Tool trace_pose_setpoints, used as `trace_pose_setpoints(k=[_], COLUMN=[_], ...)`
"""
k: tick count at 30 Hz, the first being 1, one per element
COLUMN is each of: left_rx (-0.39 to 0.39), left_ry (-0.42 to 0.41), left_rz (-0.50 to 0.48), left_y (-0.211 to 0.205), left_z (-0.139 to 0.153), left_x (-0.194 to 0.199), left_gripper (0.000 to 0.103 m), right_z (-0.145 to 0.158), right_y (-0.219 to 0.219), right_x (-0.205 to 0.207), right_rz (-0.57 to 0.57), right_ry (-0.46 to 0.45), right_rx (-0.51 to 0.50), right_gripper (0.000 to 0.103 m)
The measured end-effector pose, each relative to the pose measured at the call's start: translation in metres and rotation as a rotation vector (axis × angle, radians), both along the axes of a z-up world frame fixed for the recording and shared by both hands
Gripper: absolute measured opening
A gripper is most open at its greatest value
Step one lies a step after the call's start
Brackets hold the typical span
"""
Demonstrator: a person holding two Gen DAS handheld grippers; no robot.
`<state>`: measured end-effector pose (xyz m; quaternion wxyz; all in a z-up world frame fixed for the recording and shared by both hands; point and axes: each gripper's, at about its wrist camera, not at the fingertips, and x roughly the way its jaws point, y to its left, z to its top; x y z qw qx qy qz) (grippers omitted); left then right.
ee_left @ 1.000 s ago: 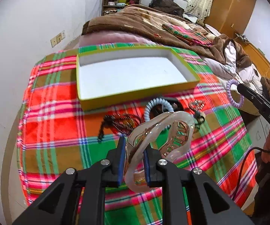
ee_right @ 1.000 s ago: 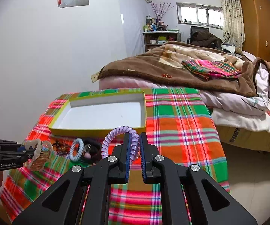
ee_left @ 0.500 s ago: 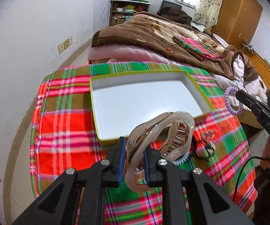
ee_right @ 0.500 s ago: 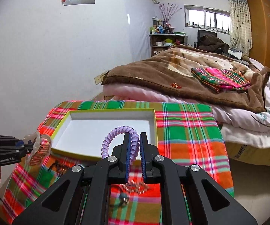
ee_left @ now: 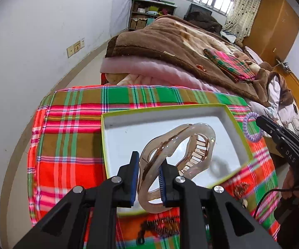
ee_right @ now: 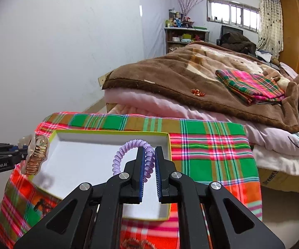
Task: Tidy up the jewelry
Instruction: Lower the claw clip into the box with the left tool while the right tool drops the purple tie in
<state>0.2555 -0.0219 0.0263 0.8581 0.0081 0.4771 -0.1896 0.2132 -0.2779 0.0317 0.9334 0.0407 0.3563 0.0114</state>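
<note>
- Bed (ee_right: 190, 78) at the back, heaped with a brown blanket (ee_left: 170, 47) over pink bedding; folded plaid cloth (ee_right: 251, 85) lying on the blanket.
- Plaid cloth (ee_left: 70, 128) in red, green and orange spread over the table in front of the bed.
- Box (ee_left: 116, 132), shallow, white inside with a yellow-green rim, resting flat on the plaid cloth; seen from the right wrist as well (ee_right: 76, 157), its white floor bare apart from shadows.
- Left gripper (ee_left: 148, 178) clenched on a hair claw (ee_left: 182, 145), holding it in the air above the near part of the box; blue pads pressing the handle end from both sides.
- Hair claw translucent beige with rose-gold teeth, teeth end pointing away toward the box floor; from the right wrist (ee_right: 35, 153) seen hanging over the left rim of the box.
- Right gripper (ee_right: 149, 168) clenched on a purple coil hair tie (ee_right: 126, 151), loop standing up and to the left of the fingers, above the right half of the box.
- Same hair tie visible from the left wrist (ee_left: 251, 128), hanging at the tip of the right gripper (ee_left: 261, 122) over the far right corner of the box.
- Dark beaded piece (ee_left: 157, 228) on the cloth near the front rim of the box, blurred; small reddish-gold trinket (ee_left: 240, 187) on the cloth to the right, blurred too.
</note>
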Motion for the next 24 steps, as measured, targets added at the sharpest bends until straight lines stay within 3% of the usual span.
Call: trace_pose_setpoints(k=[5,24], left_rx=[0.002,0.061], left_ry=[0.034,0.091], left_rz=[0.015,0.057], left_y=[-0.006,-0.007], left_z=[-0.014,-0.048], left_x=[0.022,0.055], left_gripper=[0.018,0.018], right_z=[-0.018,-0.053], right_y=[-0.003,0.004], right_x=[0.03,0.068], right_rz=[-0.003,0.024], right_ry=[0.054,0.143], right_rx=[0.002,-0.016], right_gripper=[0.009,0.009])
